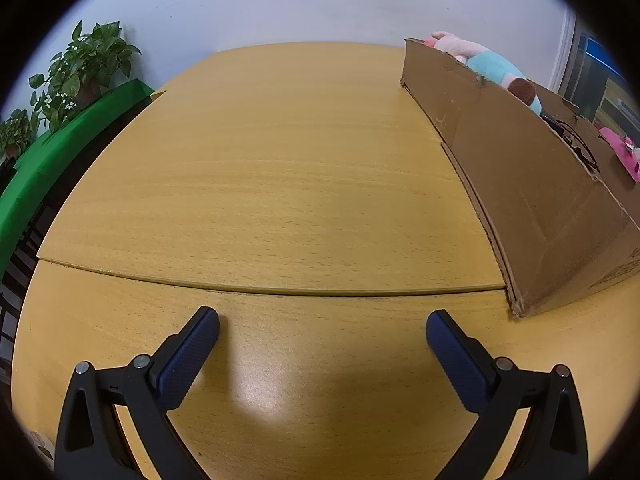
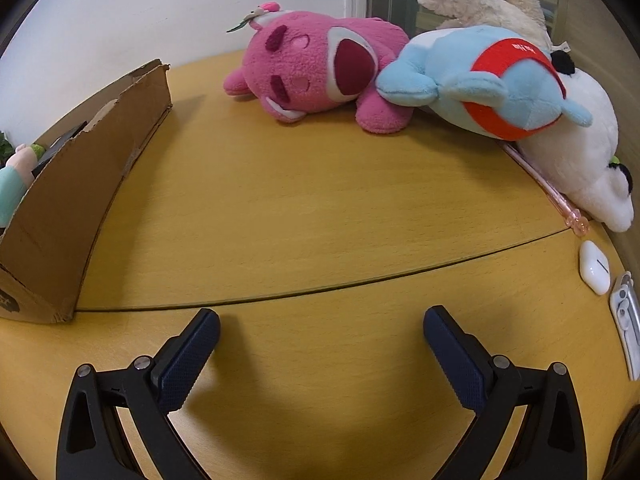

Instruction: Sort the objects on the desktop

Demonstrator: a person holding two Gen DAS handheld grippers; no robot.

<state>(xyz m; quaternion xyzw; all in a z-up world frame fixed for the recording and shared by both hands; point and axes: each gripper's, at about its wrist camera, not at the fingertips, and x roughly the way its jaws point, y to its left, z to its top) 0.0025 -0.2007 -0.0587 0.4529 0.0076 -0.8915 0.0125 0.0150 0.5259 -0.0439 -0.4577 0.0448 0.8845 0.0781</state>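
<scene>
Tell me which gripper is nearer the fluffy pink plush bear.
Right. The right gripper faces the pink plush bear across bare tabletop; the left gripper sits beyond the cardboard box.

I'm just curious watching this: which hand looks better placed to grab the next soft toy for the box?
Probably the right. The right gripper, open and empty, faces the pink plush lying on the table; the left gripper, also open, sees only bare table beside the cardboard box.

In the right wrist view, the box (image 2: 80, 196) stands on the table (image 2: 304, 216) at nine o'clock; plush toys (image 2: 320, 76) lie at twelve to two, an earbud case (image 2: 595, 267) at three.
</scene>
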